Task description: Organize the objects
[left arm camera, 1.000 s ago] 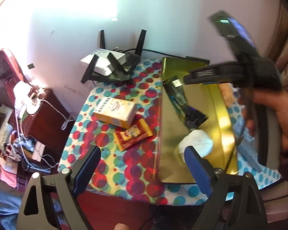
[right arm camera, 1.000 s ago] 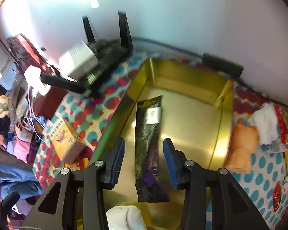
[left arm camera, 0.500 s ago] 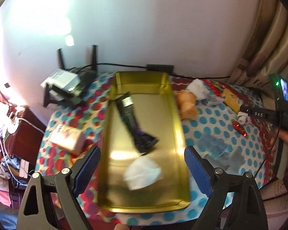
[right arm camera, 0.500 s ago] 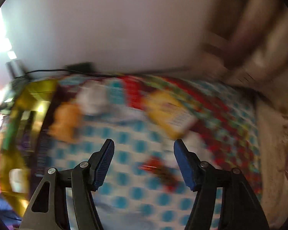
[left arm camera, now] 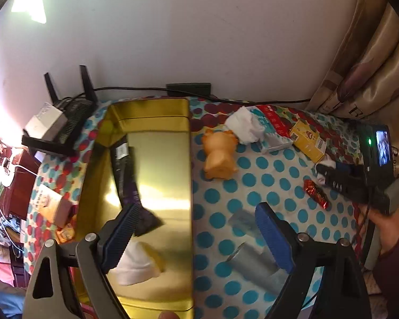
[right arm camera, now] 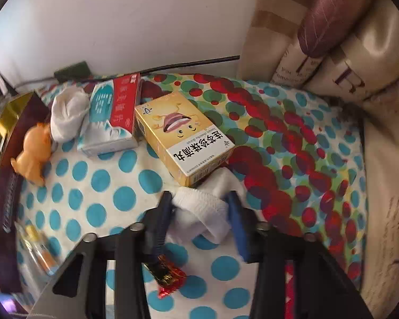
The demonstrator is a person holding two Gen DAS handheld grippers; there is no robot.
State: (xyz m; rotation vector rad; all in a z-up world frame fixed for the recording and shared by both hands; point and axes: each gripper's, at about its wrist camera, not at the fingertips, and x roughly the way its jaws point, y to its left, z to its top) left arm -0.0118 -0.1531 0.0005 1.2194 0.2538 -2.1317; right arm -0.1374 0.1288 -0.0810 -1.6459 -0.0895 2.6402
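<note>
The spotty tabletop (left arm camera: 263, 167) holds a gold tray (left arm camera: 146, 305), an orange toy (left arm camera: 219, 154), boxes, candy and white cloths.

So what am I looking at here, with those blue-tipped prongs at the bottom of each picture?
Those prongs are hand-held claws; a person grips one in each hand, and a wide-angle camera on each looks out along its fingers. The left claw hangs open above a gold tray holding a dark packet and a white cloth. The right claw is closing around a white cloth bundle on the dotted tablecloth, beside a yellow box, an orange toy and a red candy.
</note>
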